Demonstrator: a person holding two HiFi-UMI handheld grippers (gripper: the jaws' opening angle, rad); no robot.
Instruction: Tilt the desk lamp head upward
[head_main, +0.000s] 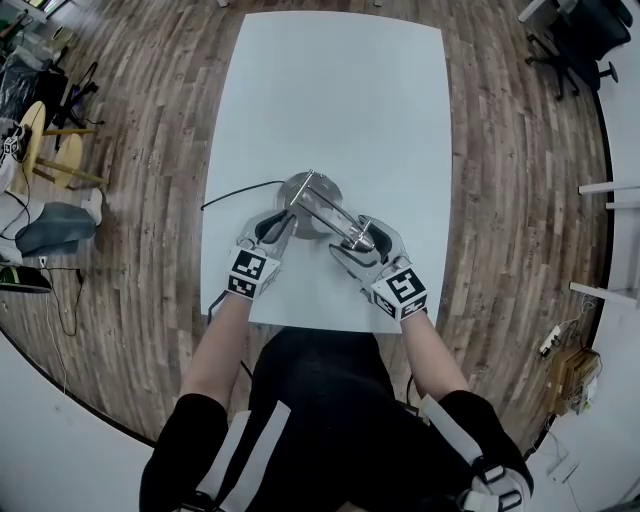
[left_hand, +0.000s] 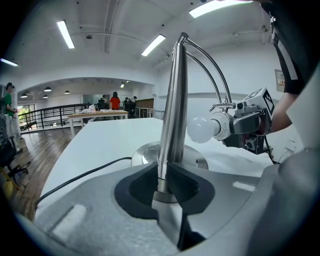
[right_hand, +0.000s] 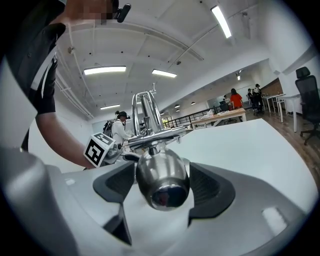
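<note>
White table (head_main: 340, 90), top bare over its far half, stands on a brown wood-plank floor (head_main: 500, 200). Head view, far right corner: black office chair (head_main: 585, 40). Left edge: yellow stool (head_main: 40, 140), and near it a grey bundle (head_main: 55, 225) lying on the planks. Right edge: white power strip (head_main: 552, 340), cardboard box (head_main: 572, 375) just beside it. Overhead, lit ceiling strip lights (left_hand: 65, 33). Background of the left gripper view: dark railing (left_hand: 45, 115), a long table (left_hand: 95, 115), a person in a red top (left_hand: 115, 101) behind it. Right gripper view: a person with a backpack (right_hand: 119, 130) standing well back.
</note>
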